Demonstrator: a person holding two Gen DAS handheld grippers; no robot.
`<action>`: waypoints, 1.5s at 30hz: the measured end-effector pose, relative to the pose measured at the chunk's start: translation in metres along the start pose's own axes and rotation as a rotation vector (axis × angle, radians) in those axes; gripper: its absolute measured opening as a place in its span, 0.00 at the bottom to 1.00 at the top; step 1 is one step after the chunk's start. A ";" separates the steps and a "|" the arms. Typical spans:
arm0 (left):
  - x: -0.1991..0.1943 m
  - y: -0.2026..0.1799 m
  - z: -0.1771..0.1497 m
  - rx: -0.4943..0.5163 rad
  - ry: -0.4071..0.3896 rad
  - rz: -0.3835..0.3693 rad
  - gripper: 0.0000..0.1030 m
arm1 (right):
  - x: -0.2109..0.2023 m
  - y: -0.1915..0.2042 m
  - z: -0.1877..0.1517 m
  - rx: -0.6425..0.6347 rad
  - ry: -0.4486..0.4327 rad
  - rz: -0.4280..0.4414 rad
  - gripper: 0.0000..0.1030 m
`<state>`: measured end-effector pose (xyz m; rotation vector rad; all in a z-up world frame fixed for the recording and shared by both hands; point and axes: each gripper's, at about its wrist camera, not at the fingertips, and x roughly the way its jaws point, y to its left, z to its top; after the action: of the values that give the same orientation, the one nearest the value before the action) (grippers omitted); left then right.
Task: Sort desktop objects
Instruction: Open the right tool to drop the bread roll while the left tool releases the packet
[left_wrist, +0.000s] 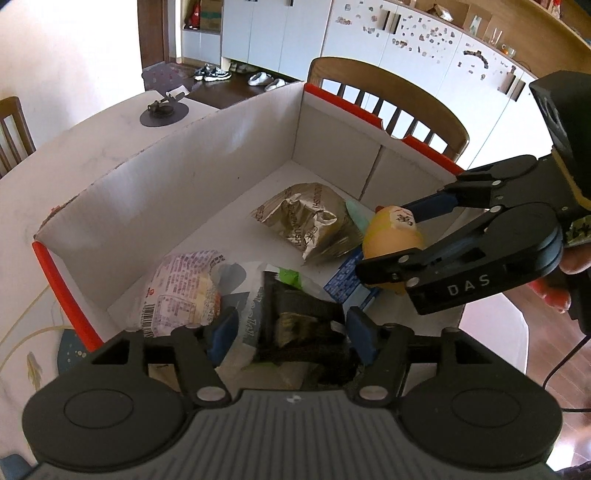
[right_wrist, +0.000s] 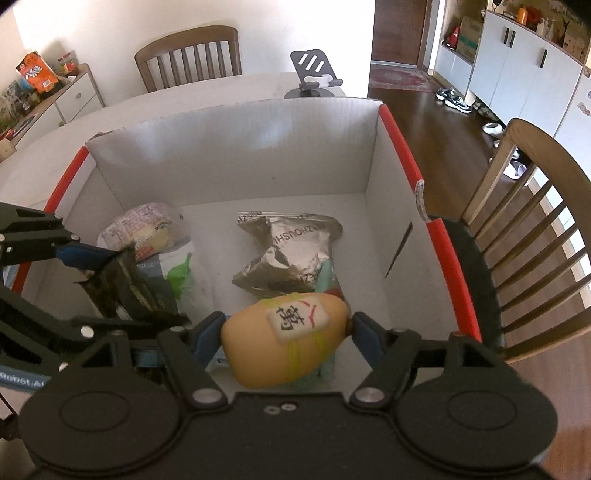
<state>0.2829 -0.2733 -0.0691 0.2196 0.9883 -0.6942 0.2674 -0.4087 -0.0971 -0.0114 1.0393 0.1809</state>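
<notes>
A white cardboard box (left_wrist: 221, 155) (right_wrist: 240, 147) with red rim strips stands on the table. My right gripper (right_wrist: 286, 326) (left_wrist: 384, 240) is shut on a yellow egg-shaped toy (right_wrist: 284, 343) (left_wrist: 391, 236) with a white label, held over the box's near right part. My left gripper (left_wrist: 291, 332) stands open inside the box around a dark snack packet (left_wrist: 303, 317) (right_wrist: 122, 284), with a gap at its left pad. On the box floor lie a crumpled silver packet (left_wrist: 303, 218) (right_wrist: 291, 251), a pink bread packet (left_wrist: 181, 284) (right_wrist: 147, 229), a white-and-green packet (right_wrist: 177, 269) and a blue packet (left_wrist: 343, 280).
A dark phone stand (left_wrist: 164, 110) (right_wrist: 314, 74) sits on the pale table beyond the box. Wooden chairs (left_wrist: 388, 103) (right_wrist: 535, 221) stand close against the box's far and right sides. White cabinets and shoes lie beyond, on a wooden floor.
</notes>
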 end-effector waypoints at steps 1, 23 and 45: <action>-0.001 0.000 0.000 0.000 -0.003 -0.002 0.65 | 0.000 0.001 0.000 0.000 -0.001 -0.002 0.74; -0.048 -0.004 -0.006 -0.060 -0.125 -0.006 0.77 | -0.033 0.008 0.002 -0.003 -0.080 -0.001 0.85; -0.148 0.027 -0.064 -0.157 -0.295 0.018 0.82 | -0.094 0.072 0.006 0.029 -0.231 0.077 0.90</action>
<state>0.2029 -0.1576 0.0140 -0.0119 0.7523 -0.6089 0.2146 -0.3509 -0.0076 0.0740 0.8125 0.2314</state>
